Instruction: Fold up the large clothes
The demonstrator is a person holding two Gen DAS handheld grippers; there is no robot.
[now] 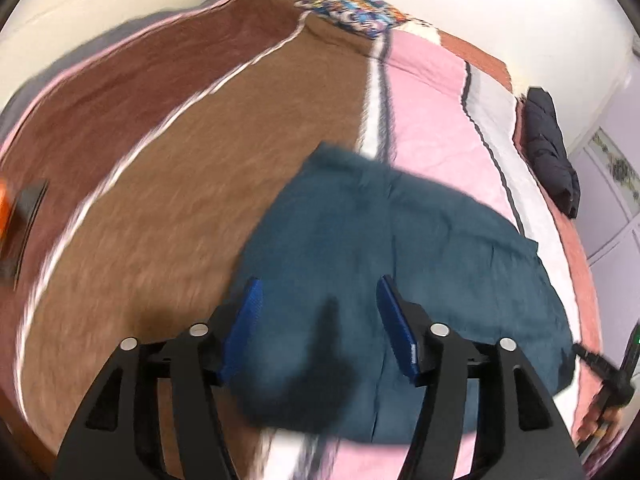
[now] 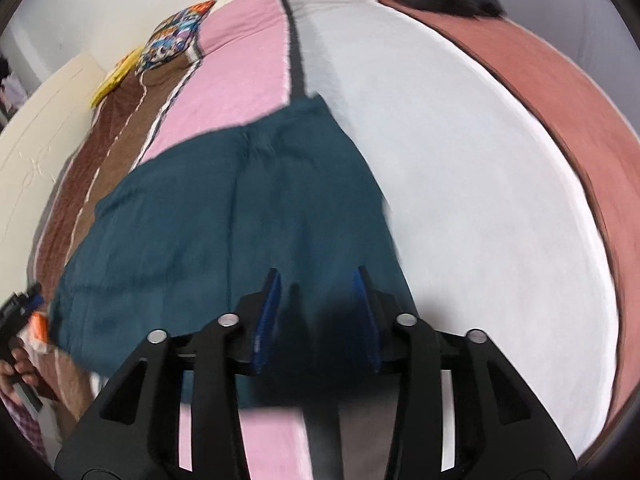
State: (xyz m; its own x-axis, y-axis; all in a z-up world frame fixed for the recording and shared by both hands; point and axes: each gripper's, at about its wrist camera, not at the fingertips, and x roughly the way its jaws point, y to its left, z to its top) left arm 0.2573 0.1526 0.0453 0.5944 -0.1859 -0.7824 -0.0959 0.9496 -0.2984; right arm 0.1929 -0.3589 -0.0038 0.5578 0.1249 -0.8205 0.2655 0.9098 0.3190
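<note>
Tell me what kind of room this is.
Most likely a bedroom: a wide bed covered by a striped quilt in brown, pink and white, a patterned pillow at its far end, and a teal garment spread on top.

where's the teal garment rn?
The teal garment lies flat on the striped bedspread, across its brown, pink and white bands. It sits low and centre in both wrist views, just ahead of each gripper, and neither holds it.
</note>
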